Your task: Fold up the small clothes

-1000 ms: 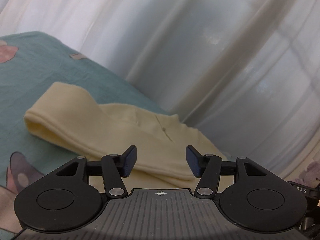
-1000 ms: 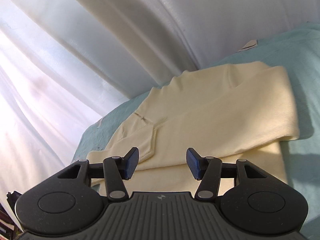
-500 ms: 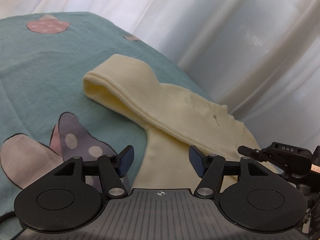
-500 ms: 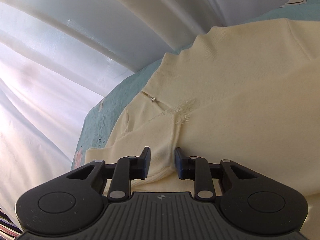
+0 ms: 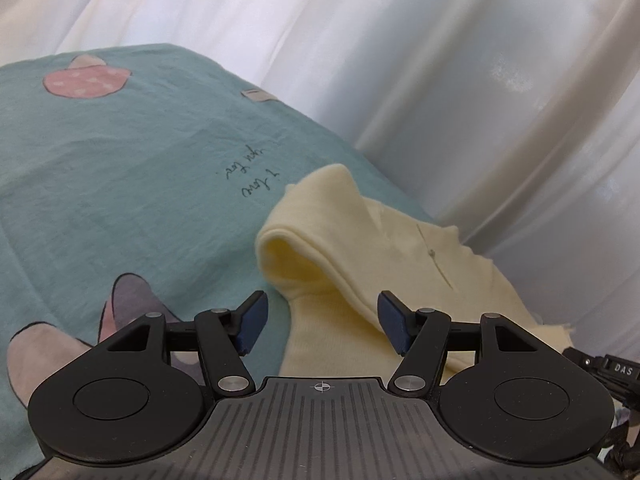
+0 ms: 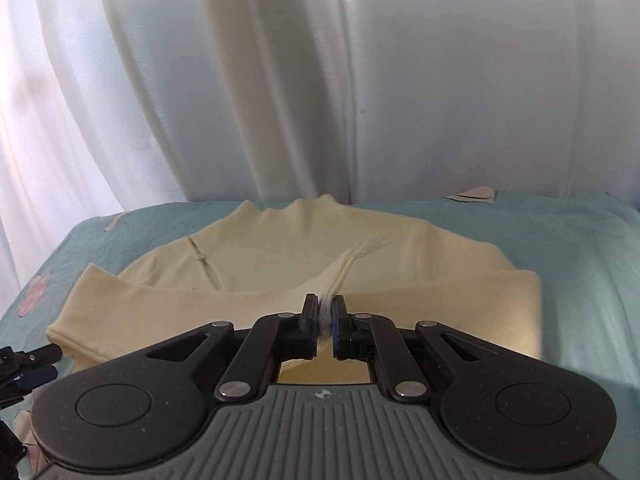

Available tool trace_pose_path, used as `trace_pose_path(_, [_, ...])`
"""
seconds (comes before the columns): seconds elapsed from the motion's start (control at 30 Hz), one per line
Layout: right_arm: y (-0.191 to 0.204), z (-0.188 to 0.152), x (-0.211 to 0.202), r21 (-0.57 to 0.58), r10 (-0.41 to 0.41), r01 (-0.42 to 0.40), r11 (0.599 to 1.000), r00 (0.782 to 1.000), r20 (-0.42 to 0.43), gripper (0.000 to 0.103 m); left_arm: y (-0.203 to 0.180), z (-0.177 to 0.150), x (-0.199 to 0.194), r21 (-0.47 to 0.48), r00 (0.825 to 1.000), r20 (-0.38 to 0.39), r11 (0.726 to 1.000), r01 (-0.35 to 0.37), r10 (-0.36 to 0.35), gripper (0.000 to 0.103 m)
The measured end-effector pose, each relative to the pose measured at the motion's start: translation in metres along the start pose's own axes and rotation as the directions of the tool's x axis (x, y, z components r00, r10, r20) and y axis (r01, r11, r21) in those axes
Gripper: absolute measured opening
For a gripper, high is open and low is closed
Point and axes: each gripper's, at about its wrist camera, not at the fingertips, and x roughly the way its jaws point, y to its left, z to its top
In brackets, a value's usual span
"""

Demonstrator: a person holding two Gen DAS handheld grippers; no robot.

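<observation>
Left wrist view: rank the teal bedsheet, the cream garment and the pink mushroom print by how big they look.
1. teal bedsheet, largest.
2. cream garment, though its nearness to the camera inflates it.
3. pink mushroom print, smallest; it is also farthest back.

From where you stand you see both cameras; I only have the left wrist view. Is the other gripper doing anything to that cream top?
Observer: Yes. The right gripper has just closed on a pinch of the cream top, fabric between its pads.
Operator: Where on the garment?
Observer: On a seam that runs up from the folded band across its front.
Operator: And mine, the left gripper?
Observer: Open, with nothing gripped. The right wrist view shows only a dark bit of it at the left edge, by the band's end.
Operator: Anything beyond the top?
Observer: Teal bedsheet, then white curtain.
</observation>
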Motion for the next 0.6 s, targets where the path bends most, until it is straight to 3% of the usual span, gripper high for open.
trace_pose_path(0.17, [-0.032, -0.008, 0.004, 0.084, -0.057, 0.059, 0.995, 0.998, -0.027, 0.006, -0.008, 0.003, 0.006, 0.029, 1.000, -0.010, 1.000, 0.011, -0.010, 0.067])
trace_pose_path(0.4, [-0.048, -0.021, 0.021, 0.245, 0.038, -0.011, 0.970, 0.994, -0.107, 0.012, -0.020, 0.006, 0.014, 0.064, 0.999, -0.029, 0.997, 0.035, -0.034, 0.067])
trace_pose_path(0.53, [-0.041, -0.021, 0.026, 0.196, 0.033, -0.014, 0.980, 0.995, -0.097, 0.007, -0.025, 0.005, 0.018, 0.084, 0.998, -0.045, 0.996, 0.043, -0.039, 0.067])
trace_pose_path(0.6, [-0.028, -0.017, 0.023, 0.087, -0.034, 0.040, 0.995, 0.997, -0.064, 0.006, -0.029, 0.005, 0.019, 0.105, 0.998, -0.045, 0.994, 0.045, -0.040, 0.067])
